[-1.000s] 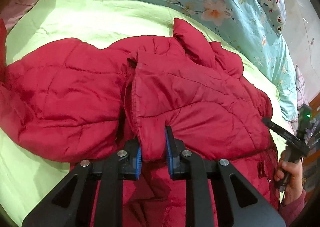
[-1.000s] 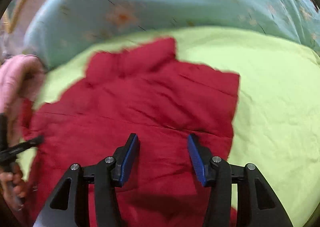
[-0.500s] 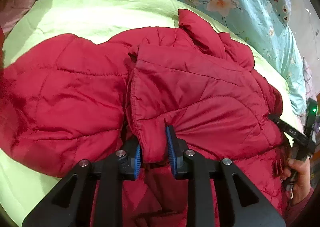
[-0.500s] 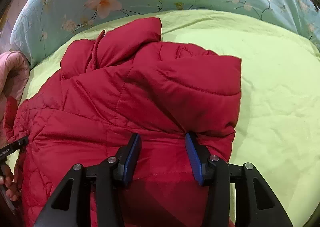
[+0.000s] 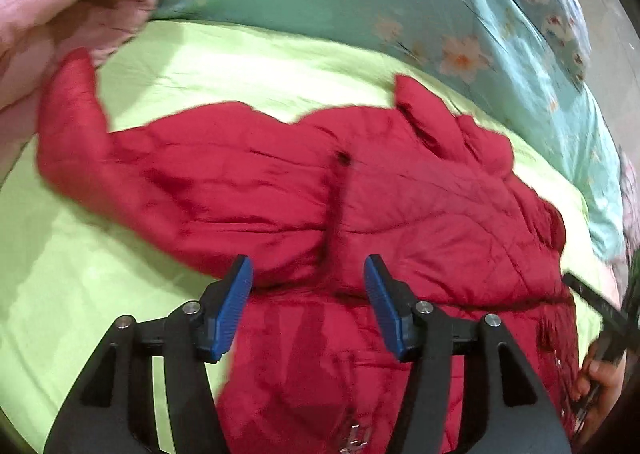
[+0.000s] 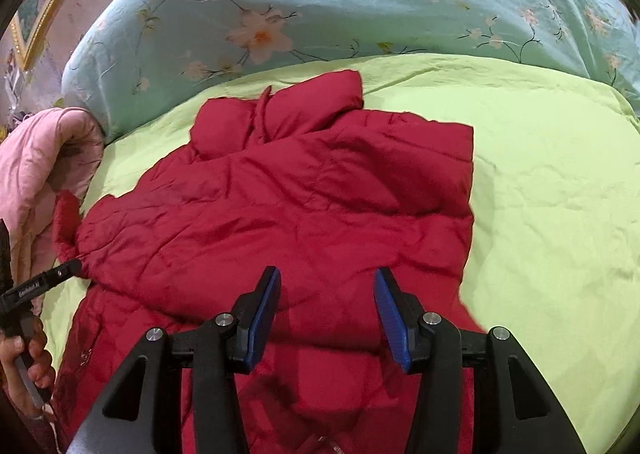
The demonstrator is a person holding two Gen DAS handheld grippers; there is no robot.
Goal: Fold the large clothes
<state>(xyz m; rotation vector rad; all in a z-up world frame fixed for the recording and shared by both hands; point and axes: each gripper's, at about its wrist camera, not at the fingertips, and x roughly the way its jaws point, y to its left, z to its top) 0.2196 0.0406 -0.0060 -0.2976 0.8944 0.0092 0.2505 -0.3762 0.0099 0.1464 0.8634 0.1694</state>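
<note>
A red quilted jacket (image 6: 304, 213) was spread on the lime-green bedsheet (image 6: 552, 181), sleeves folded over its body. The left gripper (image 5: 308, 286) was angled down above it, jaws just opened, nothing gripped. The right gripper (image 6: 327, 296) was held half-open above the jacket, empty.

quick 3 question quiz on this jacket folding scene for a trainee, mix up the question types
1. True or false: the left tongs are clamped on the red jacket.
2. Multiple choice: the jacket lies on A) a green sheet B) a wooden floor C) a white table.
3. Fill in: beyond the green sheet lies a teal ____-print quilt.

Key:
1. False. The pads stand apart, clear of the fabric; the jaws have just been opening.
2. A
3. flower
</note>
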